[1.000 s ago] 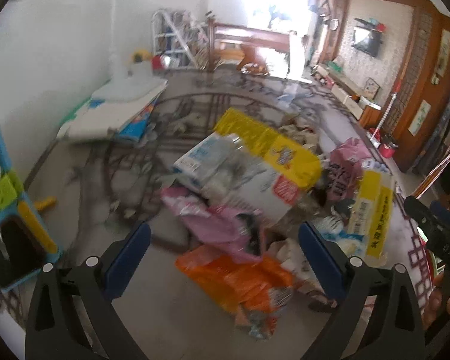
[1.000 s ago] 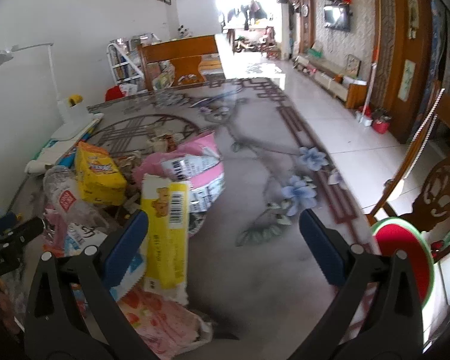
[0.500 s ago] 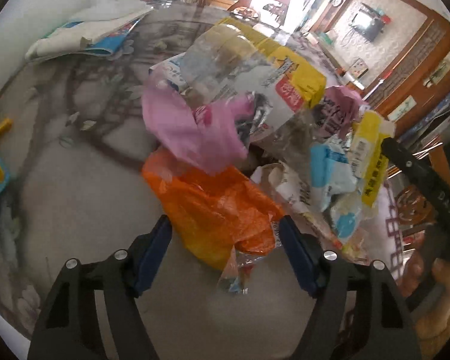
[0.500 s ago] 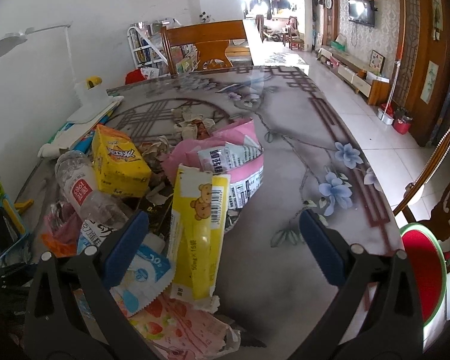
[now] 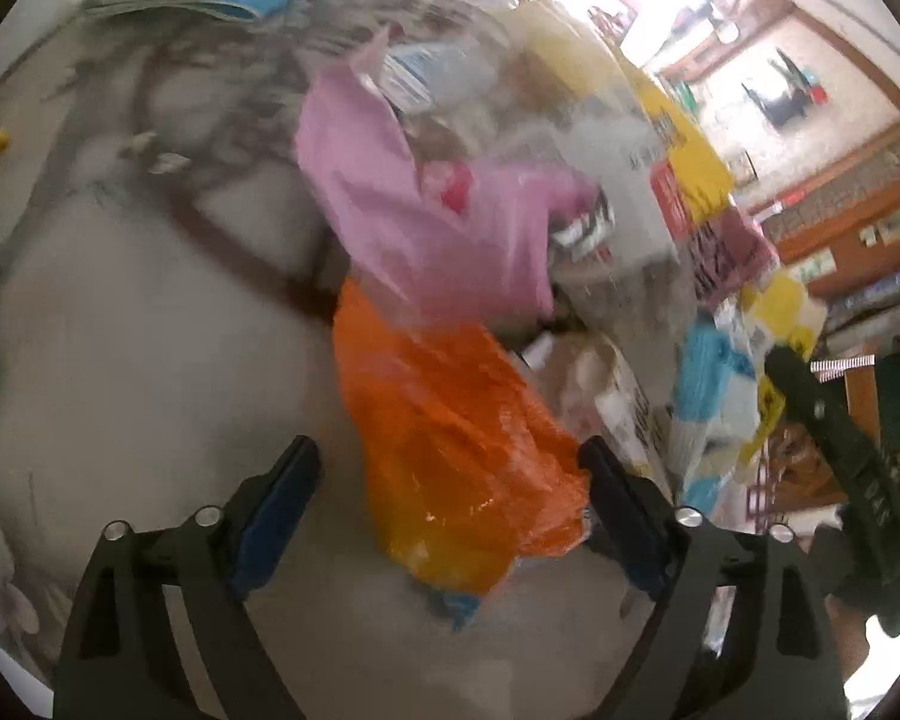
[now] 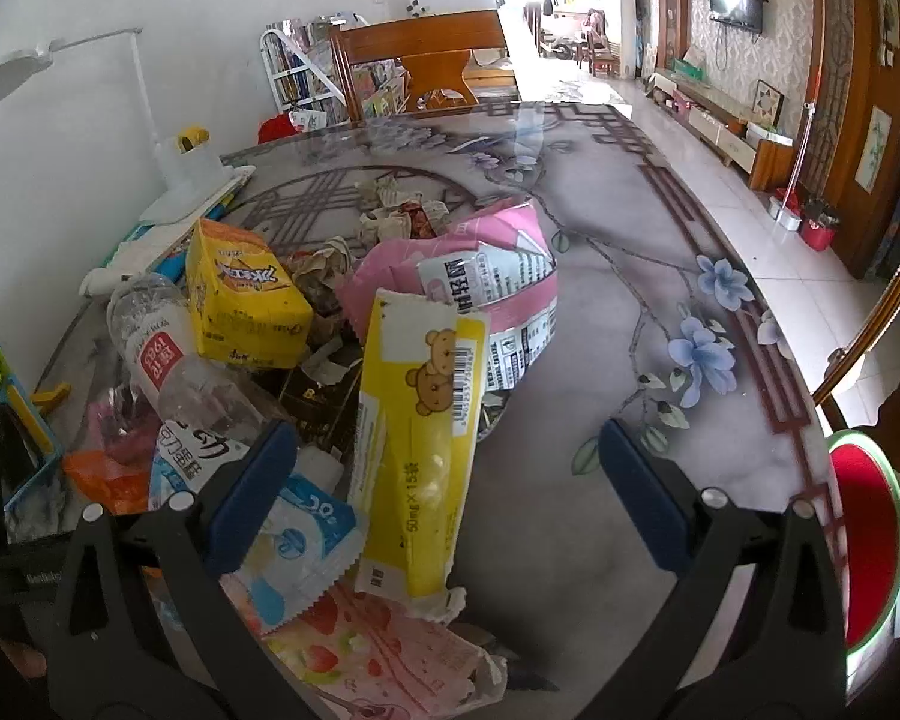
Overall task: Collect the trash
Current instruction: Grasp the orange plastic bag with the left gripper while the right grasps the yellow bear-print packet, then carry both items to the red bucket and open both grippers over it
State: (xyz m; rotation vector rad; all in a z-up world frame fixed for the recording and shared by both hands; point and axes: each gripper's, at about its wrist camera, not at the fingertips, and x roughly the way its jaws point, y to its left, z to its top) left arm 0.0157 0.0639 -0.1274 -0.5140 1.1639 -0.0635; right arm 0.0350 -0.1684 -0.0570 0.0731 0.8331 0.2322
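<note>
Patterned marble surface carries a heap of trash. Left gripper: jaws spread, having just opened a little further, straddling the orange plastic bag; right pad at the bag's edge, left pad clear of it. Pink bag just beyond the orange one. Right gripper: jaws spread, nothing pinched; yellow bear wrapper lies between them. Pink pouch behind it, yellow carton and clear bottle further left.
</note>
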